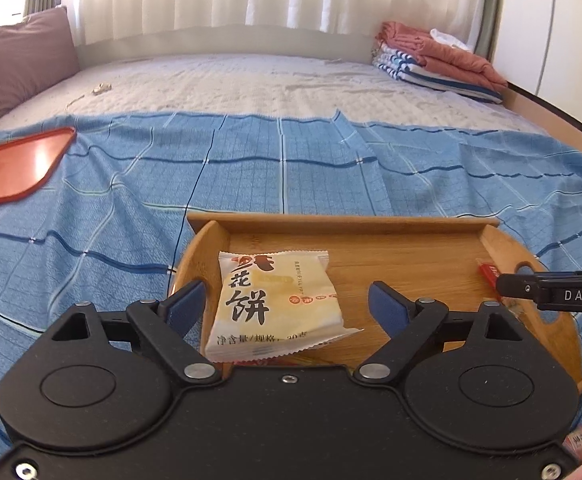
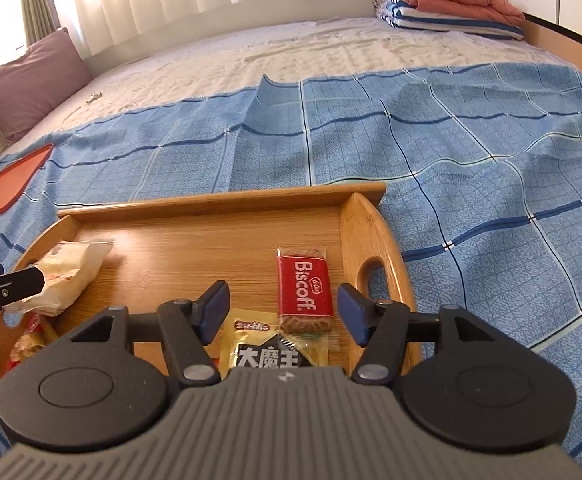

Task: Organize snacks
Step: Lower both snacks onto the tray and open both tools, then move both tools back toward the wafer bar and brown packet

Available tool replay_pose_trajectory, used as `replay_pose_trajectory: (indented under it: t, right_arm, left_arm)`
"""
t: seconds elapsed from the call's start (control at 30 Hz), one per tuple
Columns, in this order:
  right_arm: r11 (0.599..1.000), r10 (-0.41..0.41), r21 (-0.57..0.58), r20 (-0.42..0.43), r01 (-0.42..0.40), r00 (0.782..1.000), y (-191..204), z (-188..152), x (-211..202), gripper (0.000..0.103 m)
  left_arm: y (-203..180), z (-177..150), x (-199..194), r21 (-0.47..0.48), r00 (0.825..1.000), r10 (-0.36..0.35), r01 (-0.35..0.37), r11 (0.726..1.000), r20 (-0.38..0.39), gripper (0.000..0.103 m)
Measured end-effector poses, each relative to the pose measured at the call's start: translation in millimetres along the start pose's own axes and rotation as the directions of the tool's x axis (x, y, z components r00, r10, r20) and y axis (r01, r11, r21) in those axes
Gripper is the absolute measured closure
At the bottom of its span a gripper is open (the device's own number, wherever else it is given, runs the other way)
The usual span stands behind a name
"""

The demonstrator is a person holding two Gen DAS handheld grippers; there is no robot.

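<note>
Both grippers are hanging released over the bamboo tray (image 2: 211,204): left gripper (image 1: 287,304) above the flower-cake packet (image 1: 267,304), right gripper (image 2: 283,312) above the Biscoff biscuit (image 2: 303,288). Next probably fetching another snack.

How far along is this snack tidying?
Done: the white pastry packet, the red Biscoff biscuit and a yellow packet lie in the wooden tray. In hand: nothing; the left tool and right tool are open. Left: possibly more; the orange tray holds nothing visible.
</note>
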State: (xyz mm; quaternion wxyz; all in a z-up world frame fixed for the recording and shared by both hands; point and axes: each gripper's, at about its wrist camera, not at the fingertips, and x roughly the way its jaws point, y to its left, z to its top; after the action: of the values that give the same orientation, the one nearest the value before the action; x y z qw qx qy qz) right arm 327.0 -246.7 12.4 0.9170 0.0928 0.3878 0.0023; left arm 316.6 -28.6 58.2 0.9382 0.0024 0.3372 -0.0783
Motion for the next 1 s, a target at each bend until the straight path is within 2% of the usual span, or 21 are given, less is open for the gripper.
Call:
replay_pose_trajectory:
  t: [0.37,0.63,0.73,0.9,1.0]
  right_arm:
    - [0.995,0.049,-0.092,0.112,-0.039,0.993,13.8,-27.0,-71.5,0.014]
    - [0.991,0.073,-0.122,0.170,-0.052,0.983,13.4,-51.5,-121.7,0.012]
    - [0.989,0.062,-0.143,0.192,-0.035,0.980,15.2,-61.2,-138.3,0.011]
    - [0.987,0.056,-0.161,0.215,-0.022,0.975,15.9,-79.4,-160.9,0.009]
    - [0.981,0.032,-0.195,0.228,0.014,0.973,17.4,-94.1,-170.1,0.008]
  left_arm:
    - [2.9,-21.4,-82.9,0.052,0.994,-0.068,0.063,0.997,0.087,0.011]
    - [5.3,-46.7,-141.3,0.059,0.988,-0.075,0.068,0.996,0.138,0.011]
    - [7.9,-56.4,-159.1,0.049,0.985,-0.073,0.067,0.997,0.156,0.009]
    - [13.8,-76.9,-175.8,0.028,0.989,-0.052,0.048,0.998,0.138,0.007]
    - [17.9,-90.7,-182.1,0.006,0.991,-0.036,0.035,0.999,0.127,0.007]
